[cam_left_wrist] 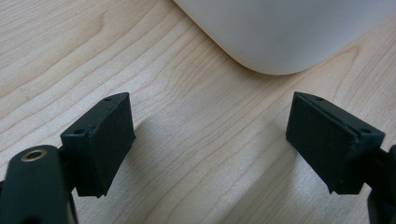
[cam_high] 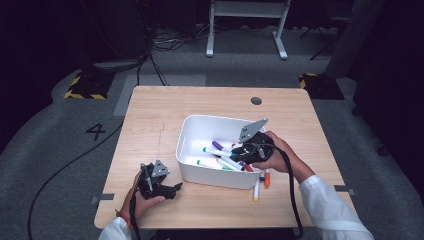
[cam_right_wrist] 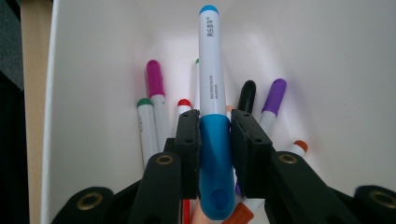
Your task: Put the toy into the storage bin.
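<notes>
A white bin (cam_high: 187, 170) stands mid-table with several coloured markers inside. My right gripper (cam_high: 239, 152) reaches over the bin's right side and is shut on a blue-capped marker (cam_right_wrist: 212, 93), whose cap sits between the pads (cam_right_wrist: 189, 149) while its white barrel points into the bin (cam_right_wrist: 327, 70). Below it lie purple (cam_right_wrist: 273, 100), magenta (cam_right_wrist: 156, 88), green (cam_right_wrist: 144, 121), red and black markers. My left gripper (cam_high: 176, 189) rests on the table left of the bin's near corner, jaws open, nothing between its pads (cam_left_wrist: 109, 135). The bin's rounded corner (cam_left_wrist: 280, 42) lies just ahead.
Two markers, one orange (cam_high: 267, 178) and one white with a yellow tip (cam_high: 256, 191), lie on the wooden table (cam_high: 150, 115) by the bin's near right corner. A dark round hole (cam_high: 256, 100) marks the far side. Cables trail off the near edge.
</notes>
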Action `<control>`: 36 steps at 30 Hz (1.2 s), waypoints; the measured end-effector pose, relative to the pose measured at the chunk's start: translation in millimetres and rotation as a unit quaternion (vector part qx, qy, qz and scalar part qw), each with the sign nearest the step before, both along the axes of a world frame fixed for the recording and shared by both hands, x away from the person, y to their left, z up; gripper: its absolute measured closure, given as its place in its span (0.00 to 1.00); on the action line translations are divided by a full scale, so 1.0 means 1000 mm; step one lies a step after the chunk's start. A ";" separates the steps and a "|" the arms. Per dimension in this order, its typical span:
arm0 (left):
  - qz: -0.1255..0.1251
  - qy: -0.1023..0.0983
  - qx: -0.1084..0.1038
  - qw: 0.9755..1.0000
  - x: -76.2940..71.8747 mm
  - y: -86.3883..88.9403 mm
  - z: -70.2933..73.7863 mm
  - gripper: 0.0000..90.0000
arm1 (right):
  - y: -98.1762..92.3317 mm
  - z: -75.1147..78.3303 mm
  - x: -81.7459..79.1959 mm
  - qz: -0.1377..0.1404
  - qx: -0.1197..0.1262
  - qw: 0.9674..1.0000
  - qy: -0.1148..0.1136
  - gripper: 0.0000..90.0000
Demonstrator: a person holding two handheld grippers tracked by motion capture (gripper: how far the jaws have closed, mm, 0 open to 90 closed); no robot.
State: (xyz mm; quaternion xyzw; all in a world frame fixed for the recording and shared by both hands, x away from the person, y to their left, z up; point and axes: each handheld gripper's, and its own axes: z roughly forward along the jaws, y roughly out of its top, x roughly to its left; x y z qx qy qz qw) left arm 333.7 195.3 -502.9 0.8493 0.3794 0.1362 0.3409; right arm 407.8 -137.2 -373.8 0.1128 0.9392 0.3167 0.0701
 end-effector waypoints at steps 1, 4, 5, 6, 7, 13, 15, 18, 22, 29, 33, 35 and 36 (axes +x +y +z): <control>0.000 0.000 0.000 1.000 0.000 0.000 0.000 0.17 | 0.001 -0.001 0.000 0.008 -0.007 1.000 0.002 0.82; 0.000 0.000 0.000 1.000 0.000 0.000 0.000 0.17 | 0.004 -0.002 -0.003 0.024 -0.021 0.999 0.016 0.82; 0.000 0.000 0.000 1.000 0.000 0.000 0.000 0.17 | 0.004 -0.003 -0.004 0.030 -0.023 0.999 0.015 0.82; 0.003 -0.001 0.001 1.000 0.000 0.000 0.000 0.17 | 0.005 -0.003 -0.005 0.034 -0.025 0.999 0.015 0.82; 0.001 -0.001 0.001 1.000 0.000 0.000 0.000 0.17 | 0.006 -0.003 -0.006 0.036 -0.028 0.999 0.019 0.82; 0.003 -0.001 0.001 1.000 0.000 0.000 0.000 0.17 | 0.007 -0.004 -0.009 0.061 -0.035 0.997 0.025 0.84; 0.003 -0.001 0.001 1.000 0.000 0.000 0.000 0.17 | 0.007 -0.004 -0.011 0.063 -0.031 0.997 0.035 0.85; 0.003 -0.001 0.001 1.000 0.000 0.000 0.000 0.17 | 0.007 -0.003 -0.011 0.053 -0.035 0.998 0.021 0.81; 0.001 0.000 0.000 1.000 0.000 0.000 0.000 0.17 | 0.002 0.001 -0.007 0.033 -0.020 0.999 0.008 0.77; 0.000 0.000 0.000 1.000 0.000 0.000 0.000 0.17 | -0.014 0.016 -0.010 -0.016 0.018 0.999 -0.033 0.63; 0.001 0.000 0.001 1.000 0.000 0.000 0.000 0.17 | -0.032 0.028 -0.016 -0.056 0.049 0.996 -0.056 0.53; 0.001 0.000 0.001 1.000 0.000 0.000 0.000 0.17 | -0.036 0.029 -0.017 -0.062 0.055 0.995 -0.058 0.52; 0.001 0.000 0.001 1.000 0.000 0.000 0.000 0.17 | -0.051 0.033 -0.022 -0.082 0.073 0.991 -0.073 0.48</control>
